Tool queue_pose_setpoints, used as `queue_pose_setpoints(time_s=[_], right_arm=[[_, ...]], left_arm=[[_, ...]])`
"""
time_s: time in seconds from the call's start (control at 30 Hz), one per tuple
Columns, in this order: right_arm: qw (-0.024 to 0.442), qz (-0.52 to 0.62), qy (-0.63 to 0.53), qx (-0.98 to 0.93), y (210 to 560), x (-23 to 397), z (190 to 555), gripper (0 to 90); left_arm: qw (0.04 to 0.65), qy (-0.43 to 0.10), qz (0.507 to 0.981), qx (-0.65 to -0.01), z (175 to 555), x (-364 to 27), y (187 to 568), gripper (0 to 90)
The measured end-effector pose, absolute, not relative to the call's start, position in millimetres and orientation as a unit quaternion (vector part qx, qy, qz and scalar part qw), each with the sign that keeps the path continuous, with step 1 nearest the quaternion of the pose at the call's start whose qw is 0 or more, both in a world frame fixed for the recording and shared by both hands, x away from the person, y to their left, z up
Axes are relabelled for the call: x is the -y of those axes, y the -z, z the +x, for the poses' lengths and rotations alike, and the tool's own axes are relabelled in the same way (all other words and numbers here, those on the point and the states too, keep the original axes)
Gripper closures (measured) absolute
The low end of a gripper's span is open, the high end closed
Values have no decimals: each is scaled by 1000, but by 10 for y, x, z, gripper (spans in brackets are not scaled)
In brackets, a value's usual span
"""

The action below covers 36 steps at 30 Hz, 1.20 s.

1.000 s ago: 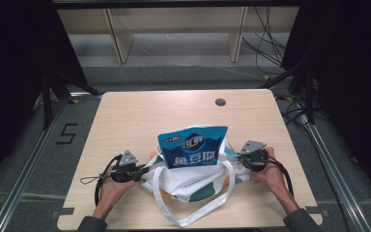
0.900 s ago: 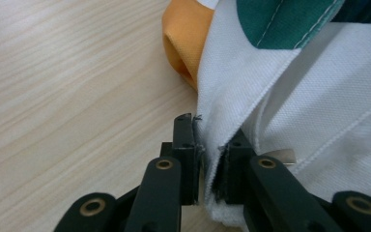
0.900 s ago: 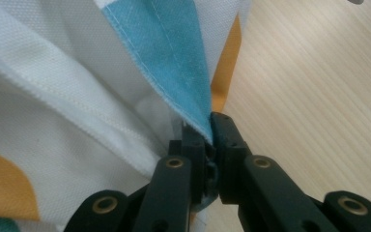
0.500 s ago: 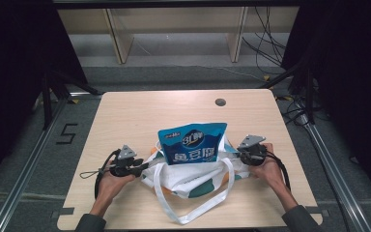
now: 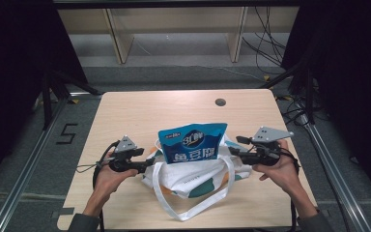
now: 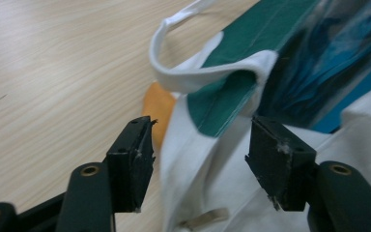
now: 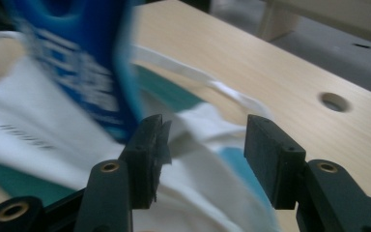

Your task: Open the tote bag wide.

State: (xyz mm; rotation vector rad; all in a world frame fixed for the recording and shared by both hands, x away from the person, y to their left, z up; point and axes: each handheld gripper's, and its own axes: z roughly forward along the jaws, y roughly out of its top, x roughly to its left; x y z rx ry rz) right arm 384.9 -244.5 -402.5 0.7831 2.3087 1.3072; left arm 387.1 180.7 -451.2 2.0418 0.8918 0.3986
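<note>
Blue snack pouch [image 5: 192, 142] stands upright in the mouth of a white tote bag [image 5: 193, 176] with green and orange patches, near the front middle of the wooden surface [image 5: 164, 108]. Left tongs [image 5: 149, 163] sit at the bag's left edge, released, jaws apart around a fold of white cloth and a green panel. Right tongs [image 5: 233, 151] sit at its right edge, also released, just beside the pouch. A white strap [image 5: 193, 210] loops toward the front edge. A round hole [image 5: 220, 102] lies well behind.
</note>
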Motion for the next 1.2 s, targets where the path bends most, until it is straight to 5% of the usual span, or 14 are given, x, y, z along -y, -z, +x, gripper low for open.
queue_pose_setpoints(time_s=[0.37,0.53,0.73,0.9,1.07,1.2], right_arm=[[127,219,-413,-875,4280,1966,3788,465],[132,200,-380,-893,4317,2063,3712,717],[143,143,-341,-918,4303,2066,3440,789],[107,158,-310,-931,4618,1990,3377,802],[123,136,-274,-944,4947,1863,3402,808],[113,145,-283,-941,4937,1886,3411,792]], left_arm=[[412,-134,837,-334,4096,-1589,4590,521],[422,-152,829,-335,4148,-1569,4591,727],[424,-166,815,-359,4289,-1610,4552,843],[391,-147,814,-402,4538,-1641,4761,857],[389,-103,796,-452,4750,-1633,5106,833],[364,-131,810,-440,4686,-1617,4999,771]])
